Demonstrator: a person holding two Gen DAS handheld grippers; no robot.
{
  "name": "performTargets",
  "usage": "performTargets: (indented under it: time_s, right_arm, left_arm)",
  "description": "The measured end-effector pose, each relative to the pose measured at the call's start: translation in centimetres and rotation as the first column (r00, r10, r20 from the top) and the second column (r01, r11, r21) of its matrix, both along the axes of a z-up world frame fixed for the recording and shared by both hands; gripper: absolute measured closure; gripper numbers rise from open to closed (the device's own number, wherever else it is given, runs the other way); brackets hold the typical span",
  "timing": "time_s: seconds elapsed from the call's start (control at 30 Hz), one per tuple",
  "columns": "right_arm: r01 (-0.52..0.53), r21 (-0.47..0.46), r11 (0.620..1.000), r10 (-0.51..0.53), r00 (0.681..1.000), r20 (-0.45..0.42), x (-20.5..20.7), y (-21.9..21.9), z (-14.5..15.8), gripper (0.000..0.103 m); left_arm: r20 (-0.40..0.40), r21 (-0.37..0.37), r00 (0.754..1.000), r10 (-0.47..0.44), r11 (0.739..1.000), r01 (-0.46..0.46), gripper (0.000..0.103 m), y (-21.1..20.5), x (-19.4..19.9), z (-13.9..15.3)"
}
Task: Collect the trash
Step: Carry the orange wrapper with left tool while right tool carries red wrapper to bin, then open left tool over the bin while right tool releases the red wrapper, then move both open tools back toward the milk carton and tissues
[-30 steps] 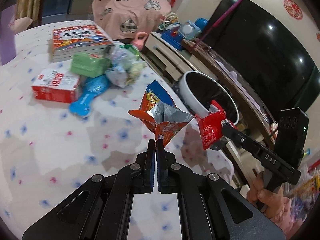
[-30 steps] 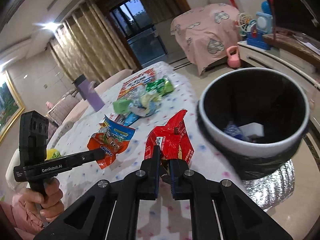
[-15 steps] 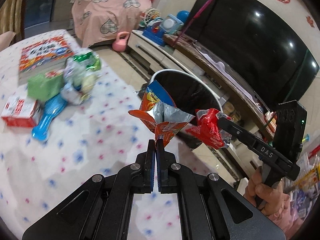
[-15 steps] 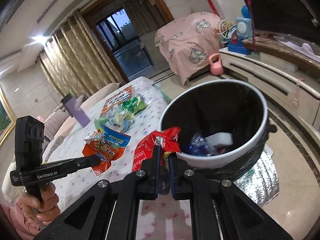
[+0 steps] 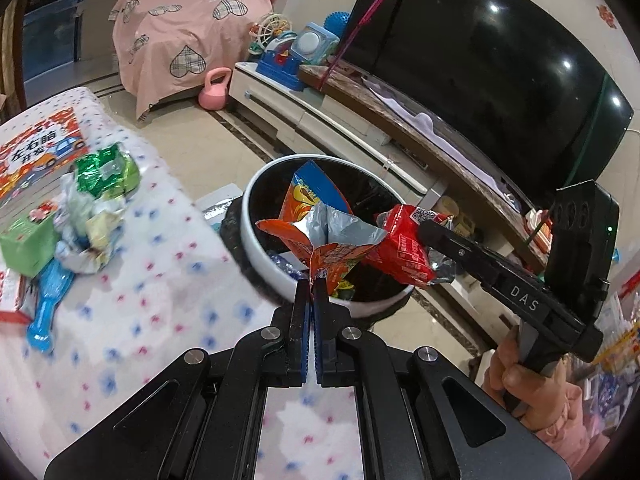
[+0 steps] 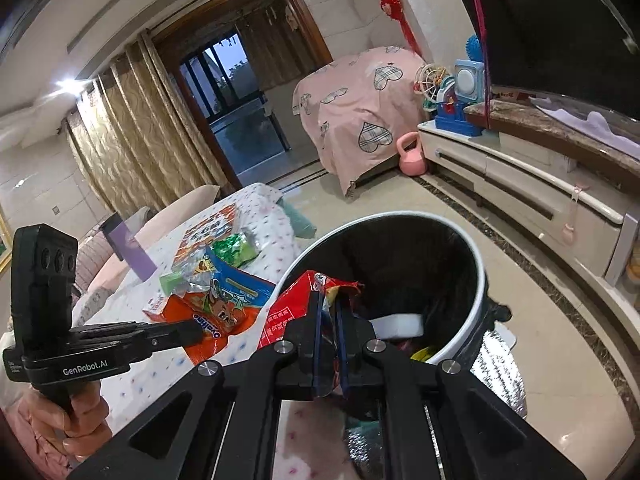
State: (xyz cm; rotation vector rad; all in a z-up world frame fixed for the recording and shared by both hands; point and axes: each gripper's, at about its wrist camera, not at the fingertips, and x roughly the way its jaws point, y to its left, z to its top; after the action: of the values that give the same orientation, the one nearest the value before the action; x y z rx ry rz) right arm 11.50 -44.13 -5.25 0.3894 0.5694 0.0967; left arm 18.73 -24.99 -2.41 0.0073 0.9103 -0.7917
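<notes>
My left gripper [image 5: 311, 284] is shut on an orange and blue snack bag [image 5: 320, 236], torn open with a silver inside, held at the near rim of the white trash bin [image 5: 256, 236]. My right gripper [image 6: 327, 300] is shut on a red snack wrapper [image 6: 292, 312] over the bin's rim [image 6: 476, 280]. The right gripper also shows in the left wrist view [image 5: 424, 232] with the red wrapper [image 5: 404, 248]. The left gripper shows in the right wrist view [image 6: 192, 334] with the orange bag [image 6: 216, 312]. The bin holds some trash and has a black liner.
On the dotted tablecloth [image 5: 140, 300] lie a crumpled wrapper pile [image 5: 92, 216], a green wrapper [image 5: 106, 170], a green box [image 5: 26, 244], a blue wrapper [image 5: 48, 300] and a book [image 5: 36, 152]. A TV cabinet [image 5: 328, 124] and TV [image 5: 500, 72] stand behind the bin.
Both grippers have moved from above the table toward the bin, carrying their wrappers. The red wrapper is now over the bin's opening and the orange bag at its rim.
</notes>
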Motion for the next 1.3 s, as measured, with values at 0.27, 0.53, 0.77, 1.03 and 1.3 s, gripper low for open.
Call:
performTargets:
  time_s: [0.27, 0.53, 0.77, 1.03, 1.3]
  right_arm:
    - [0.006, 0.009, 1.000, -0.006, 0.999, -0.036, 1.5, -1.6, -0.8, 0.097]
    - [-0.005, 0.023, 1.000, 0.007, 0.997, -0.079, 3.1, -3.0, -1.3, 0.087]
    - [0.009, 0.036, 0.999, -0.006, 0.997, -0.080, 2.5, -3.3, -1.5, 0.059]
    - [0.008, 0.061, 0.998, -0.004, 0.997, -0.071, 1.8, -2.4, -1.5, 0.038]
    - [-0.012, 0.096, 0.995, 0.015, 1.000, -0.024, 0.3, 0.6, -1.0, 0.008]
  left_arm:
    - [-0.016, 0.032, 1.000, -0.011, 0.999, 0.011, 0.102, -2.5, 1.6, -0.6]
    - [-0.044, 0.058, 0.999, -0.019, 0.998, 0.022, 0.091, -4.2, 2.7, -1.5]
    - [-0.067, 0.055, 0.998, 0.009, 0.998, -0.005, 0.070, -3.2, 2.6, -2.1]
    - [-0.061, 0.020, 0.996, 0.066, 0.998, -0.065, 0.057, 0.4, 1.0, -1.9]
    - [-0.086, -0.010, 0.977, 0.193, 0.981, -0.195, 0.046, 6.7, 0.1, -2.6]
